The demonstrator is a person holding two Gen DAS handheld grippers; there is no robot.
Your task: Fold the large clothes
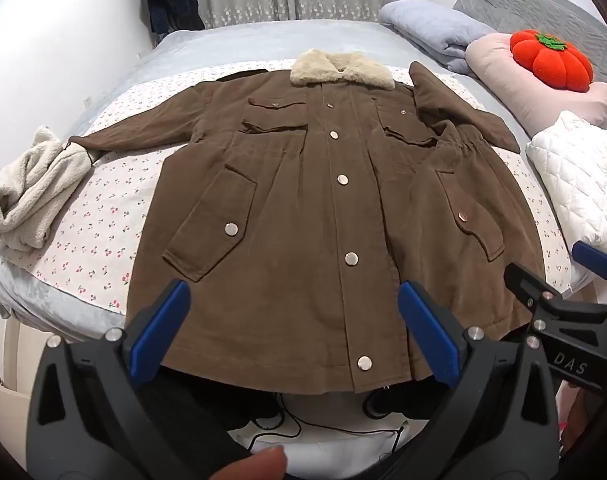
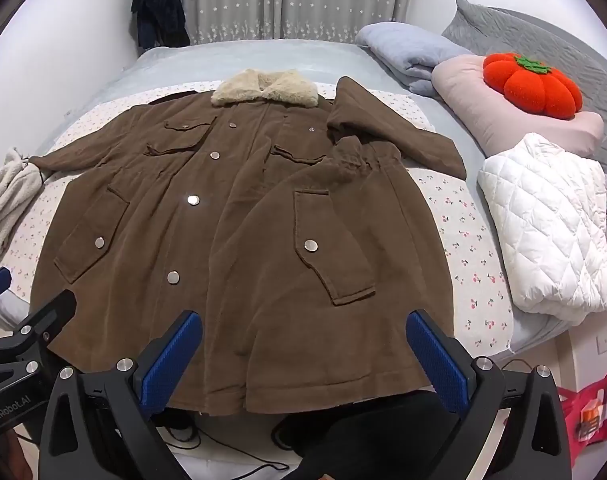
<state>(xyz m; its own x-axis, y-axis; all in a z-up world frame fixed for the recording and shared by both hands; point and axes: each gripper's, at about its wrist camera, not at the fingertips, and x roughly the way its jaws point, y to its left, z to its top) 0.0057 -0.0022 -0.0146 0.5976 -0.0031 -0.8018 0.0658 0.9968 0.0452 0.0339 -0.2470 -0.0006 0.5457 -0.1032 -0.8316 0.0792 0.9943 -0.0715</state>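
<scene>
Left wrist: fingers (image 1: 167, 320) spread above coat (image 1: 303, 208).

Brown coat (image 1: 303, 216) flat, face-up

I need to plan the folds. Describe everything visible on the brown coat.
The brown coat lies front up and buttoned on the cherry-print sheet, hem nearest the cameras and overhanging the bed edge. It looks like corduroy, with a cream fleece collar, silver snaps and four flap pockets. One sleeve stretches out flat toward the cream garment; the other is folded back over the body.
</scene>
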